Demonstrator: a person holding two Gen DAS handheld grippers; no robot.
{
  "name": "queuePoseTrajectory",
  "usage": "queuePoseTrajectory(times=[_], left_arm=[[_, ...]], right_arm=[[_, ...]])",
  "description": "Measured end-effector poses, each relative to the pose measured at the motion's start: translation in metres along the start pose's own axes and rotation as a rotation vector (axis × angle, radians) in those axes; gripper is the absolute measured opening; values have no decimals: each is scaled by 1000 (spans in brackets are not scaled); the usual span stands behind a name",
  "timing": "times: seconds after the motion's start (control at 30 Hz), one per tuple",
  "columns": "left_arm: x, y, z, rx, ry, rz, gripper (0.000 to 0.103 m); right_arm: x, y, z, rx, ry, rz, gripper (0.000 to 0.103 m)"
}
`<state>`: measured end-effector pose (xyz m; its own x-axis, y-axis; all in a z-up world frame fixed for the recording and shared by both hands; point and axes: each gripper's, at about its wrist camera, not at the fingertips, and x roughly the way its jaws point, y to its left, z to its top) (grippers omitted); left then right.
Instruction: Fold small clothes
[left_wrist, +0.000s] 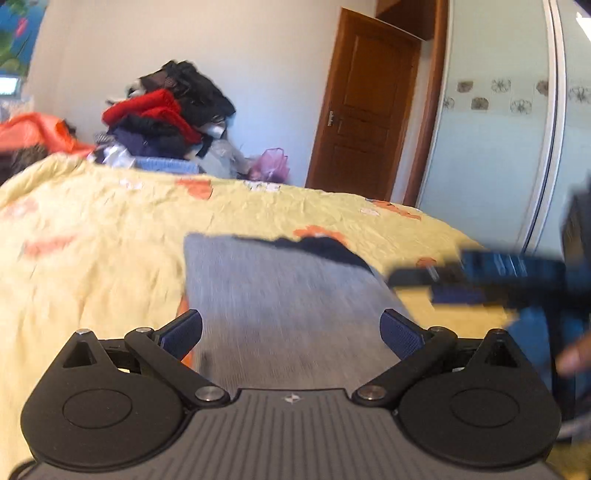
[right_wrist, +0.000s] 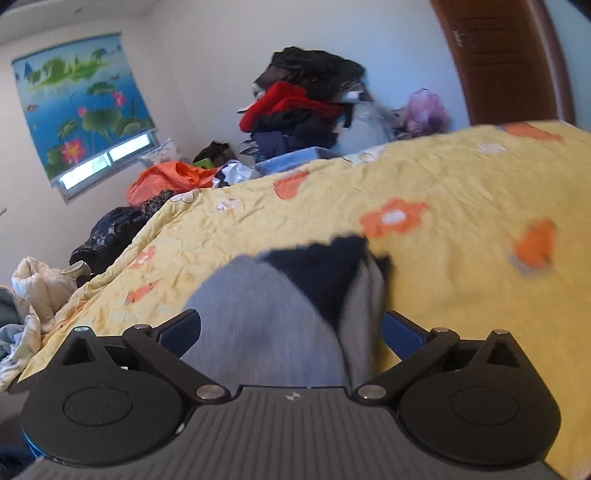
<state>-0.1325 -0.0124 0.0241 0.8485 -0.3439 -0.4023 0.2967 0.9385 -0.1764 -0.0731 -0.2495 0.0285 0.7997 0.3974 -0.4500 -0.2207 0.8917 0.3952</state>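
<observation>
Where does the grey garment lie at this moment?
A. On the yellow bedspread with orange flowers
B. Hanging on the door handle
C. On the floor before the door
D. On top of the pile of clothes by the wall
A: the grey garment lies spread flat on the yellow bedspread; the clothes pile and the door are far behind it.

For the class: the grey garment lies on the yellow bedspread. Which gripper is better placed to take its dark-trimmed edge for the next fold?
Probably the right gripper: open, with the dark trim of the grey garment straight ahead. From the open left gripper, the trim sits further up the cloth.
</observation>
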Motion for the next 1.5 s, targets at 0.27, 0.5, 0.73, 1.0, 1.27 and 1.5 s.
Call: queuePoseTrajectory(times=[0.27,0.5,0.73,1.0,1.27,1.5], left_arm=[[-1,-10,-26,-21,183,125,103],[8,-12,-39,79,239,157,103],[10,-13,-38,94,243,162,103],[10,-13,-38,90,241,154,103],[9,-13,-38,86,240,150,103],[10,-14,-39,96,244,160,103]], right_arm=[[-35,3,-72,-61,70,-199,103],[-21,30,-83,-205,119,-313,103],[-18,37,-88,-235,129,-368,103],[-20,37,-89,-233,129,-363,103],[-24,35,-91,-228,125,-348,103],[-30,34,-92,-215,112,-356,103]])
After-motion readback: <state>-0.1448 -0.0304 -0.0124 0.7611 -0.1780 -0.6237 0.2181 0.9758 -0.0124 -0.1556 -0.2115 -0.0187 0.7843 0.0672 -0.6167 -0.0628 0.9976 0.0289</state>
